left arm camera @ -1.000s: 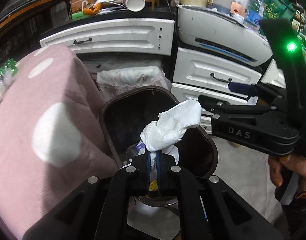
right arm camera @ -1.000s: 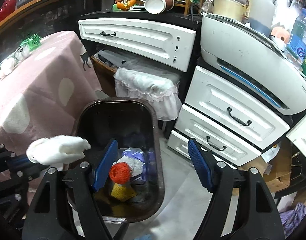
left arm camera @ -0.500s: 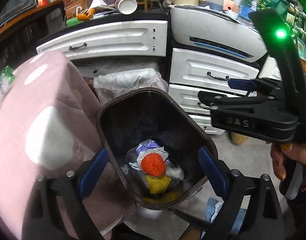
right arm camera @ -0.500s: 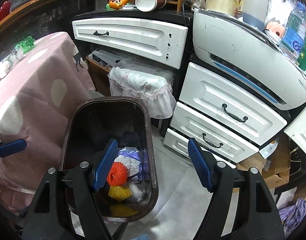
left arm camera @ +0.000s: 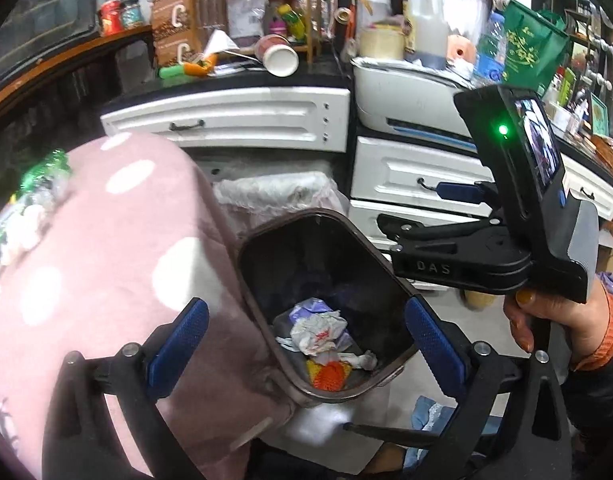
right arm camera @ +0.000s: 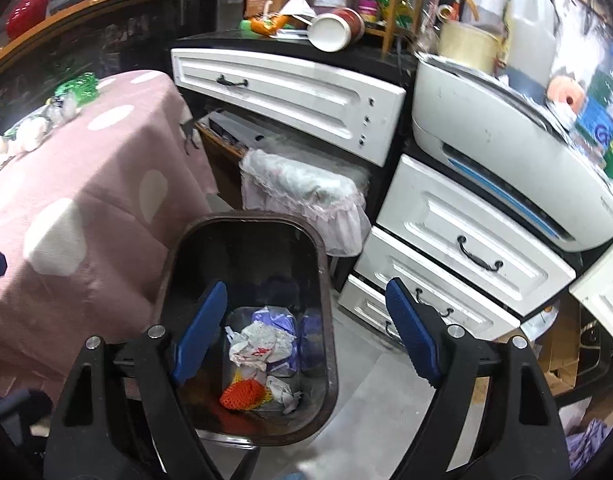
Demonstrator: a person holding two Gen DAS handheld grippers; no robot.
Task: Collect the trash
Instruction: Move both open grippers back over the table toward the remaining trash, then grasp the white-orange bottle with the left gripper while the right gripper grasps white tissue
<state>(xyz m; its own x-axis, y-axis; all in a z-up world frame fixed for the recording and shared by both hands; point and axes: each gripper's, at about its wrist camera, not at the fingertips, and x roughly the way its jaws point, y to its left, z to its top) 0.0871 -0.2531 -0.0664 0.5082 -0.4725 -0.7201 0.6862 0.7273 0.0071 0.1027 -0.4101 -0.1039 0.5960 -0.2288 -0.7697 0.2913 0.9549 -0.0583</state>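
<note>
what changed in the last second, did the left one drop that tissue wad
Yes. The left gripper, which was shut on the crumpled white tissue a second ago, has opened, and the wad now lies in the brown bin on top of the other trash, above the orange mesh ball. The right gripper stayed open and empty over the bin. The bin and the pink dotted cloth have not moved.

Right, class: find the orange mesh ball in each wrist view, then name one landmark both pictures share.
Left wrist: orange mesh ball lies at the bin's near end, bottom centre.
Right wrist: the same ball sits low in the bin, left of centre.
Shared landmark: the dark bin beside the pink dotted cloth.
</note>
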